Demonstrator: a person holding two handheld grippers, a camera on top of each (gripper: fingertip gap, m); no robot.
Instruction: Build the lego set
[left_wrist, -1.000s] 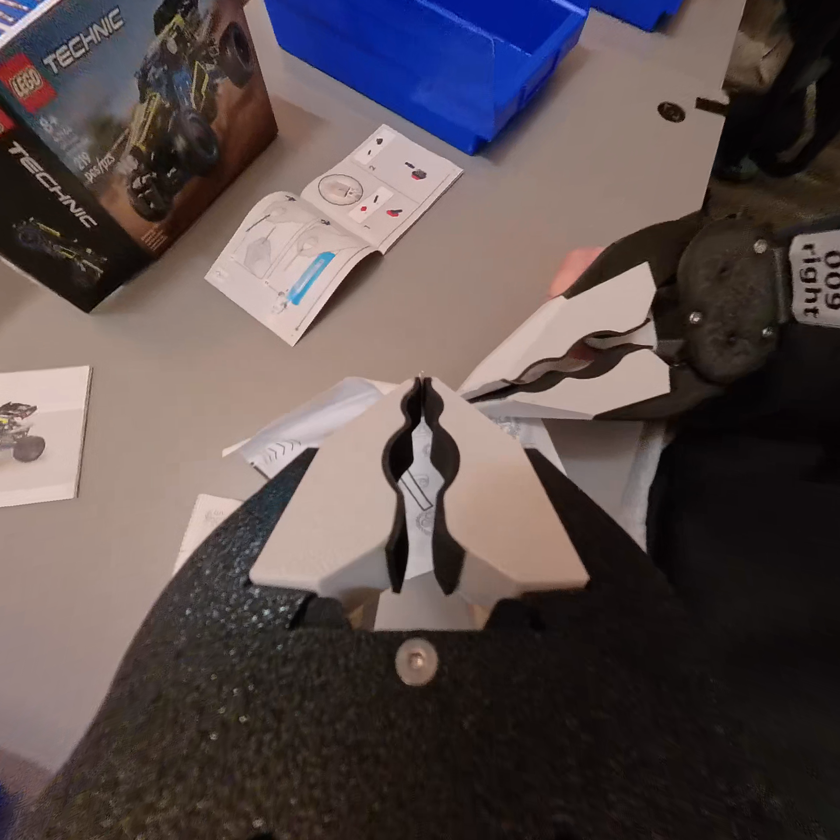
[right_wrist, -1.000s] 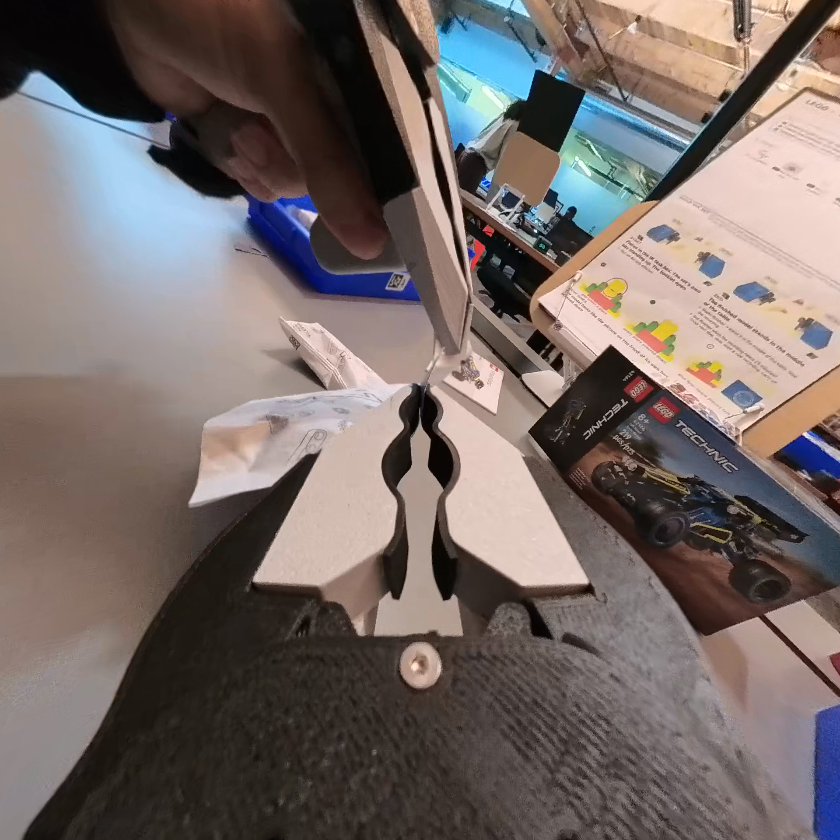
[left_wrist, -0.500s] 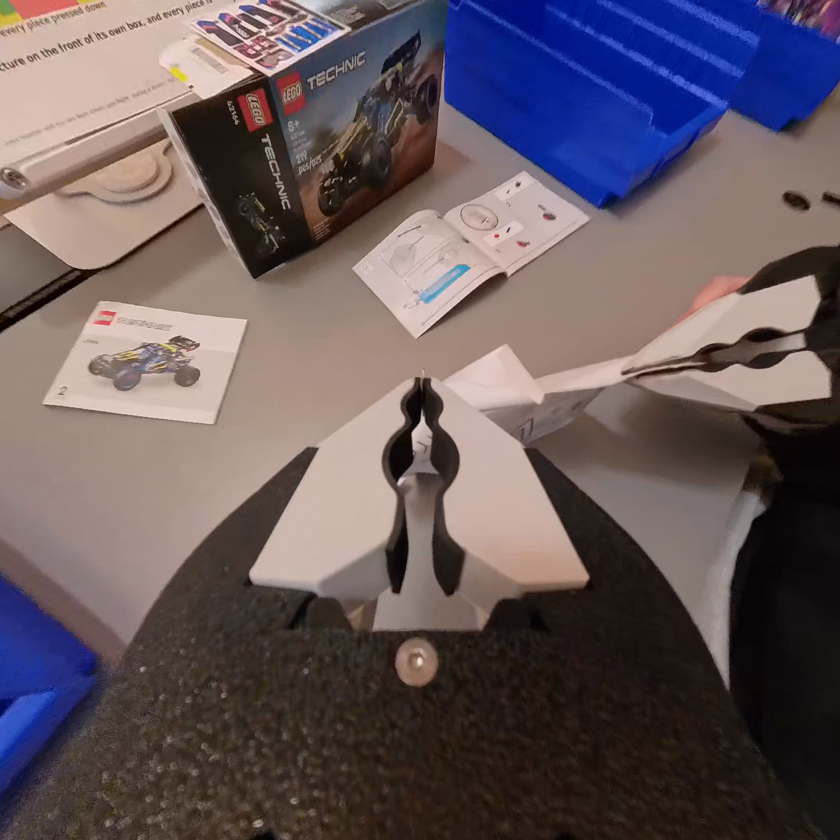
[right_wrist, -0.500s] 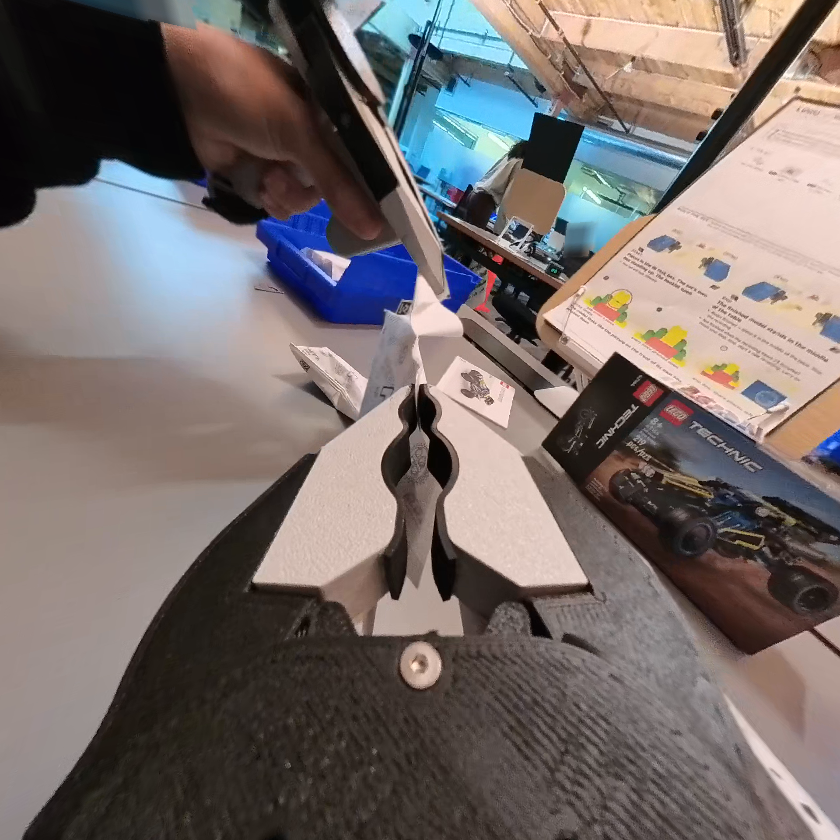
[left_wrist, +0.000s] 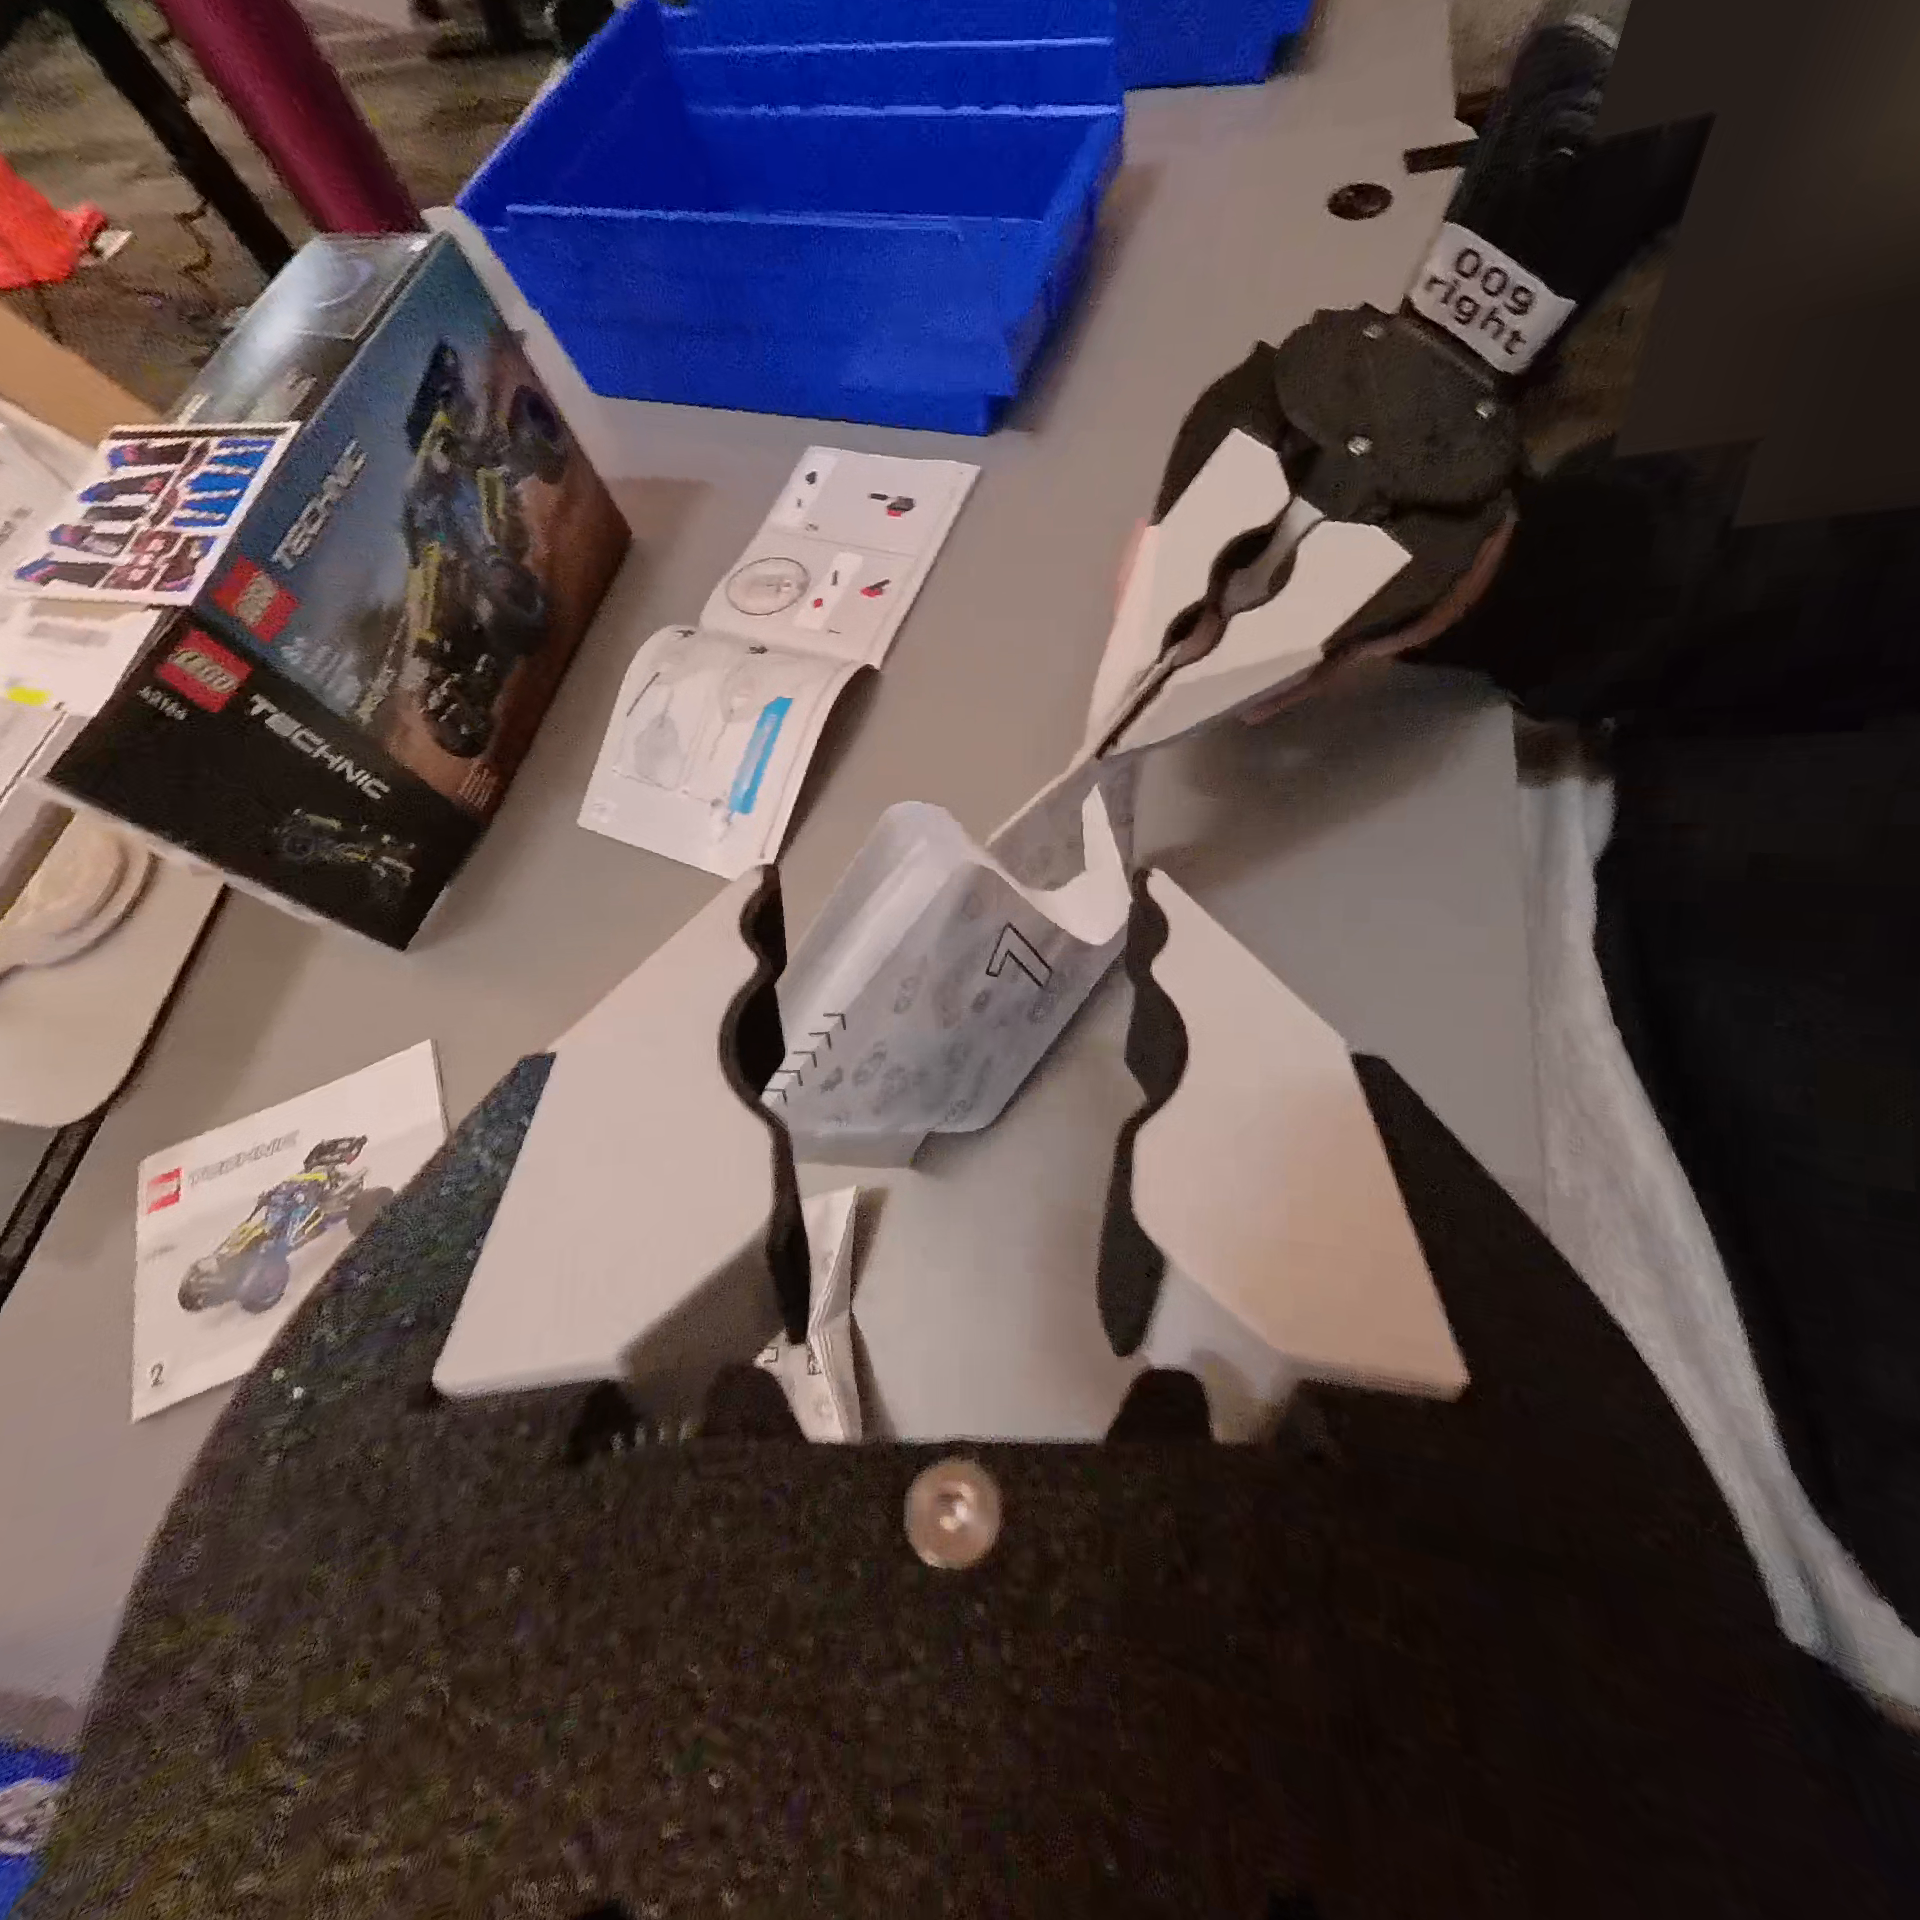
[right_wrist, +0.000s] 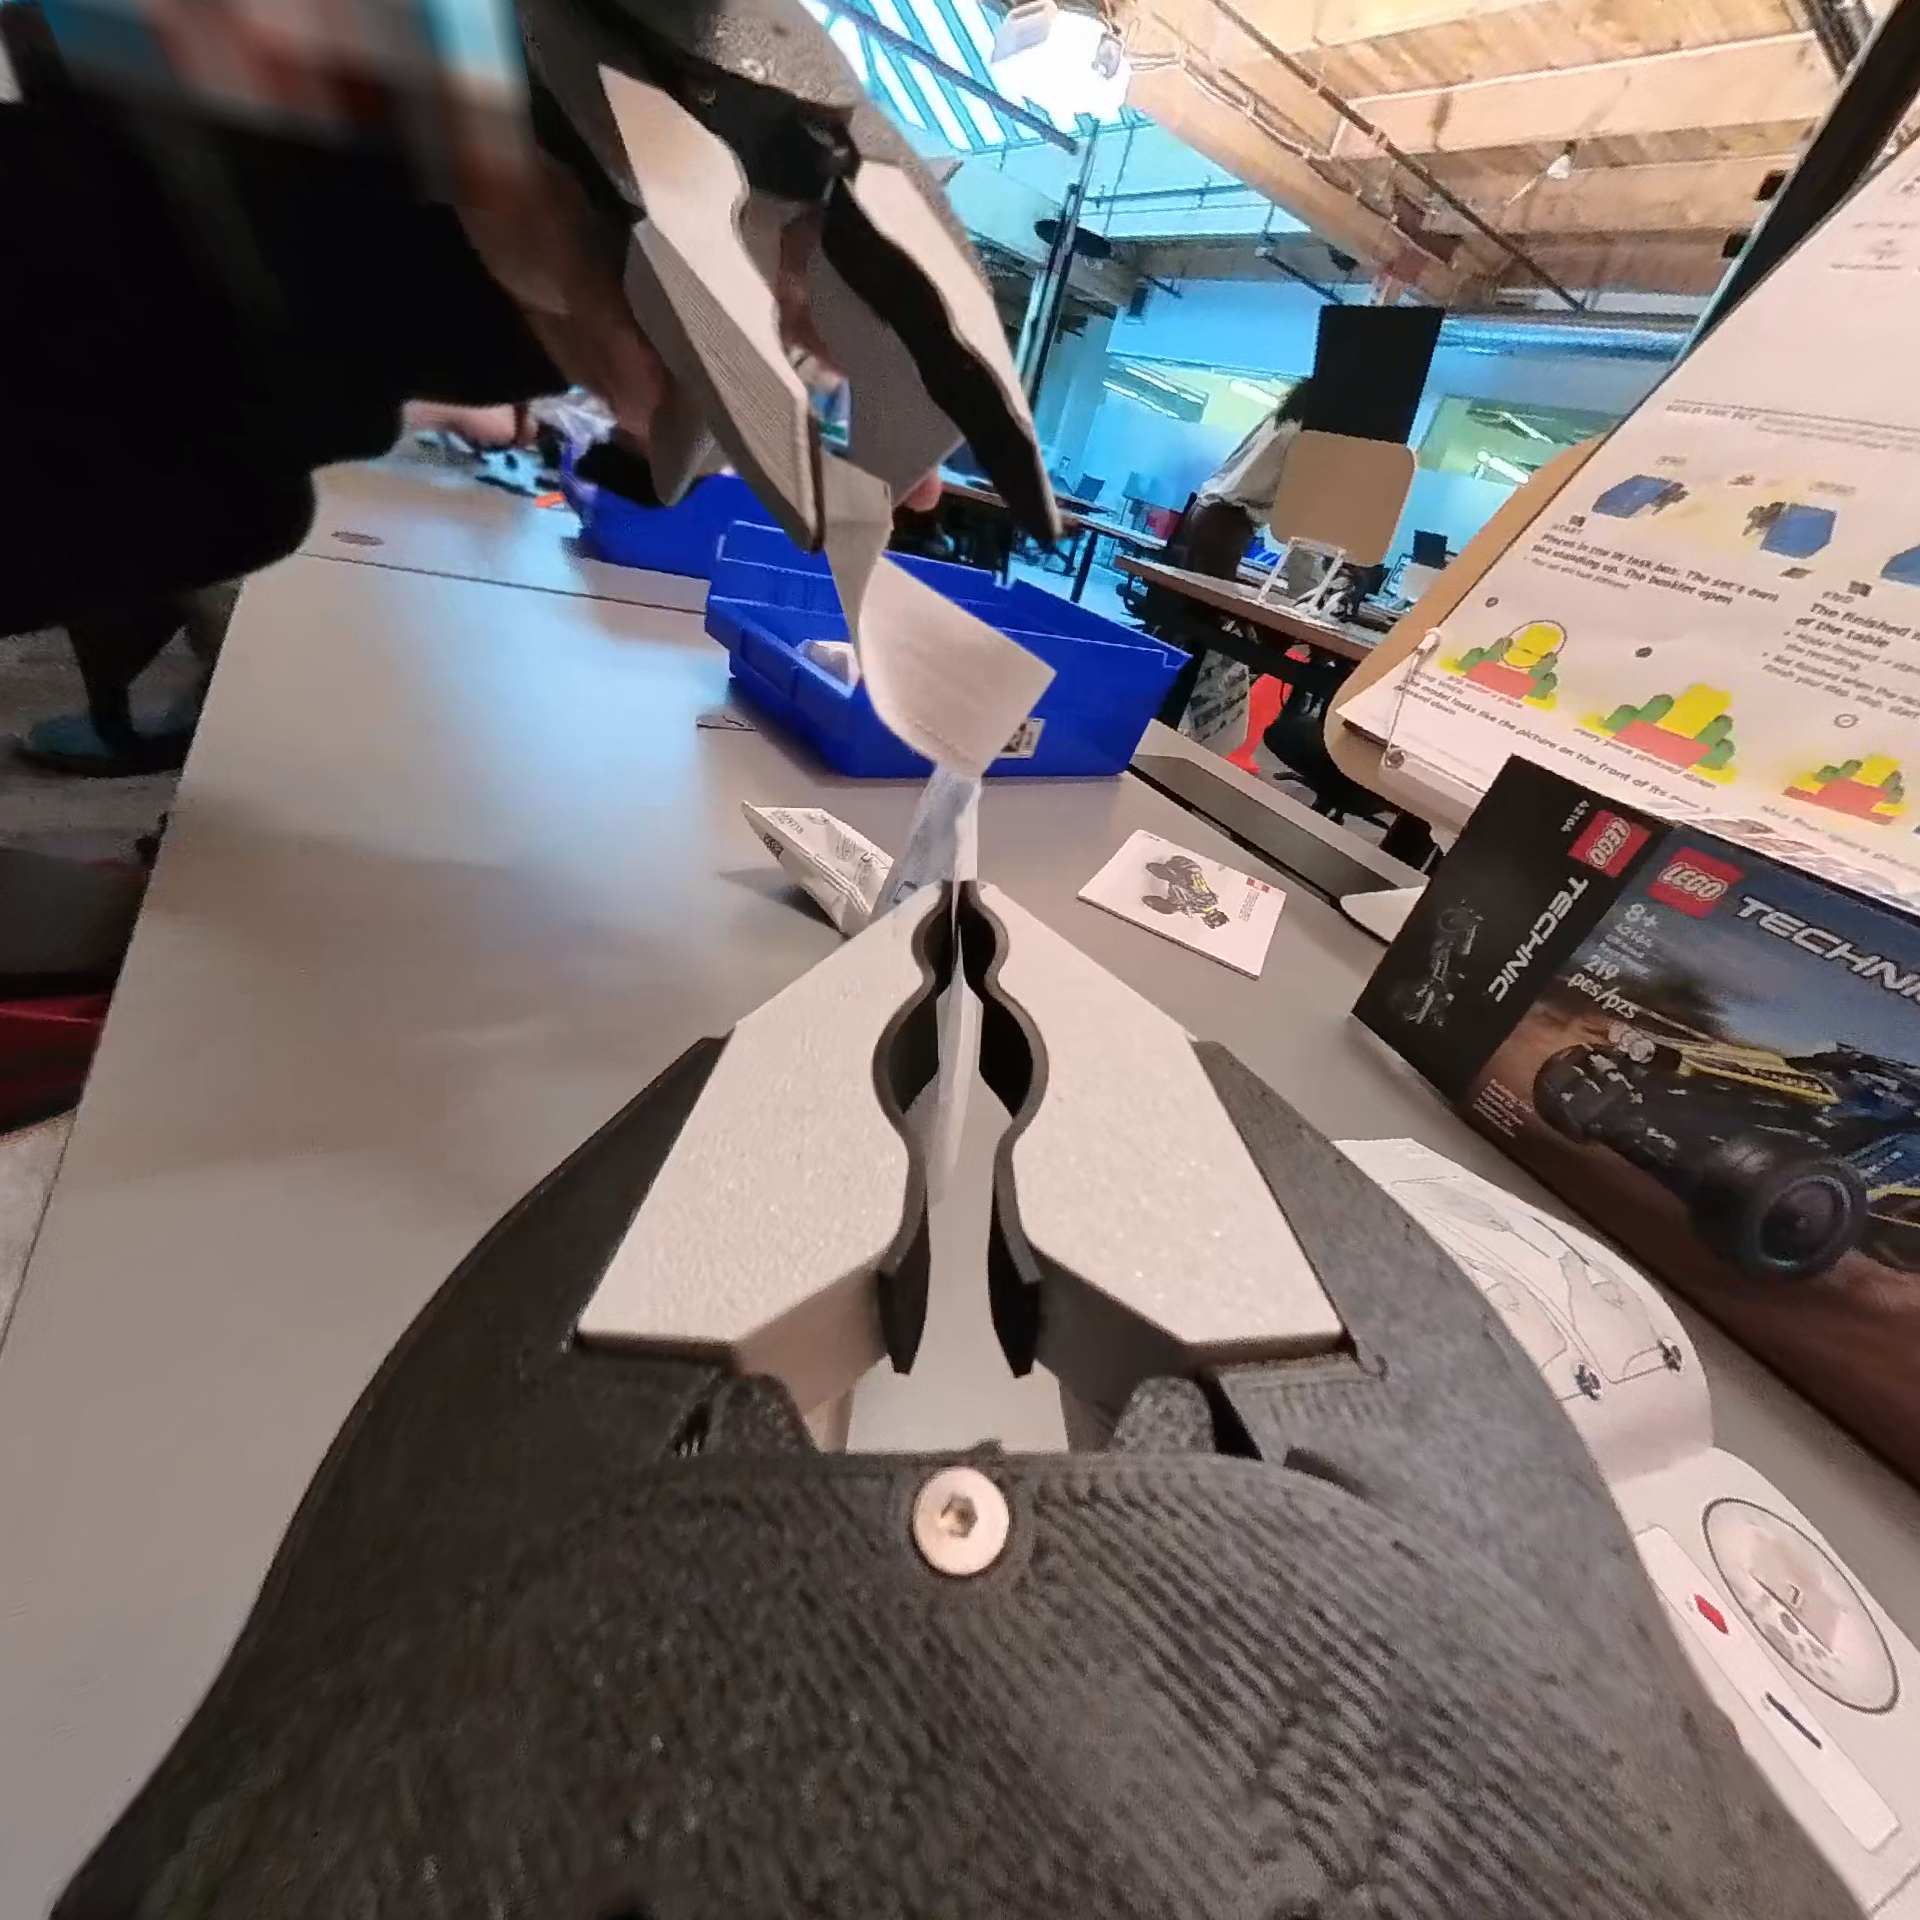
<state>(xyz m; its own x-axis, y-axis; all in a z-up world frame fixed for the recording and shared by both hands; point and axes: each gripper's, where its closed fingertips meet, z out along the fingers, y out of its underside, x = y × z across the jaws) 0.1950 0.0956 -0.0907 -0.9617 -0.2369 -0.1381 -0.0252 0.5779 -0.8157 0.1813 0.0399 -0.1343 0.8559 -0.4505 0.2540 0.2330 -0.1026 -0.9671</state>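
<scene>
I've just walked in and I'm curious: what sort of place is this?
Probably a shared workshop or lab hall: long grey tables, blue parts bins, an instruction board on a stand and exposed ceiling beams overhead.

The right claw pinches a white paper bag beneath the spread left claw.

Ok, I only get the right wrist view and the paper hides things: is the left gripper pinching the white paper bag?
Observer: No. The left gripper has its fingers spread wide; the white paper bag hangs in the gap, pinched only by the right gripper.
Operator: Seen a sticker sheet?
Observer: Yes, a printed sticker sheet lies on top of the dark cardboard set box.
</scene>
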